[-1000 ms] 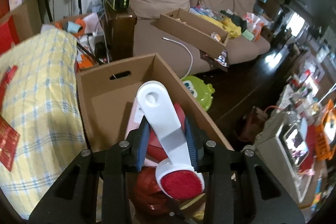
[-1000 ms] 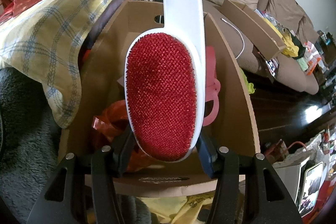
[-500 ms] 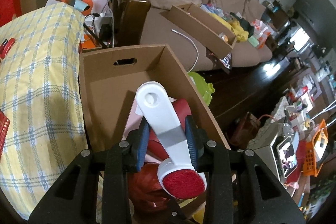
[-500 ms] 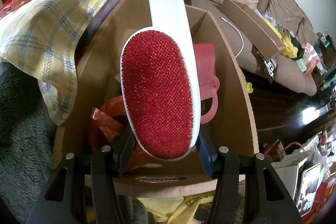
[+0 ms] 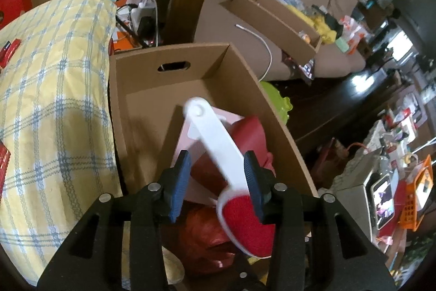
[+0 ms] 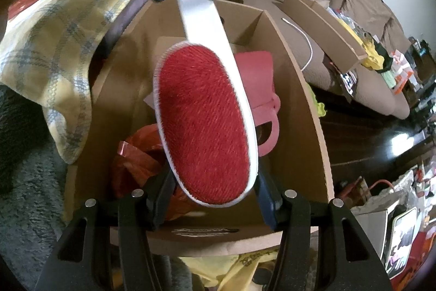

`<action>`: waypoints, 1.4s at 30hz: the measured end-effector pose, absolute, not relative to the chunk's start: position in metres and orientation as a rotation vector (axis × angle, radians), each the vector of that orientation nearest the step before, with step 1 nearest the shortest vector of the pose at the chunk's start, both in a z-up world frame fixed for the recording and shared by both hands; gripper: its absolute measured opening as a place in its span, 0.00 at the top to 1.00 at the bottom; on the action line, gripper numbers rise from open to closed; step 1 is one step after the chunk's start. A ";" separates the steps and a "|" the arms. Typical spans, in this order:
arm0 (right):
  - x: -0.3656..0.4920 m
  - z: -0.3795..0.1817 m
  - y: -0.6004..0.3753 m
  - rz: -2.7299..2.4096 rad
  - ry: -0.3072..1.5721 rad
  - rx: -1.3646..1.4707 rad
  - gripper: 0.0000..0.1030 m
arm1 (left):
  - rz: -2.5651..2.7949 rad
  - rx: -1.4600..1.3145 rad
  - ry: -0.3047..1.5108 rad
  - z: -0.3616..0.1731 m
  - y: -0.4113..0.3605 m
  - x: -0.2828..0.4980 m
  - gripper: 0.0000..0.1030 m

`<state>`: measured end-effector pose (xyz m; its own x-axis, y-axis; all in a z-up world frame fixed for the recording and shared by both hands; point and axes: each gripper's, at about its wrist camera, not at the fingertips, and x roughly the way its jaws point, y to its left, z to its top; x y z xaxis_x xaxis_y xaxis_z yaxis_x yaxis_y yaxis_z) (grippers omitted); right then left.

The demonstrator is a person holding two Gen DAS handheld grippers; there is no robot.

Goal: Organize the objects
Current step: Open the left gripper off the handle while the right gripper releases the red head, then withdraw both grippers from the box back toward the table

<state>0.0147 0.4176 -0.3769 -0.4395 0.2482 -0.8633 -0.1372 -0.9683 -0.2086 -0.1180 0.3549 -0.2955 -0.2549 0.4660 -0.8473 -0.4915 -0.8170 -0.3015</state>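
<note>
Left gripper (image 5: pixel 216 182) is opening, letting the brush (image 5: pixel 218 146) go over the box (image 5: pixel 275 111); right gripper (image 6: pixel 215 198) grasps its head. Not dropped in yet.

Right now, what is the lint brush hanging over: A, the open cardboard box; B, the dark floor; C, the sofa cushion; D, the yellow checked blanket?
A: the lint brush sits above the open cardboard box, with red items in the box beneath its red pad.
</note>
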 end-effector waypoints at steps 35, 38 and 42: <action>0.029 -0.332 0.442 2.582 0.183 -1.263 0.28 | 2.299 -1.142 -0.022 -0.200 0.252 -0.092 0.47; 0.031 -0.328 0.440 2.606 0.199 -1.240 0.28 | 2.348 -1.117 -0.005 -0.192 0.233 -0.091 0.47; 0.031 -0.327 0.439 2.618 0.202 -1.234 0.30 | 2.429 -1.094 0.018 -0.183 0.209 -0.096 0.47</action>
<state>0.0312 0.4390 -0.3272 -0.6149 0.1562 -0.7729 -0.2731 -0.9617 0.0229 -0.0957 0.2088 -0.1826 -0.5698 0.4139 -0.7100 -0.4246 -0.8880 -0.1769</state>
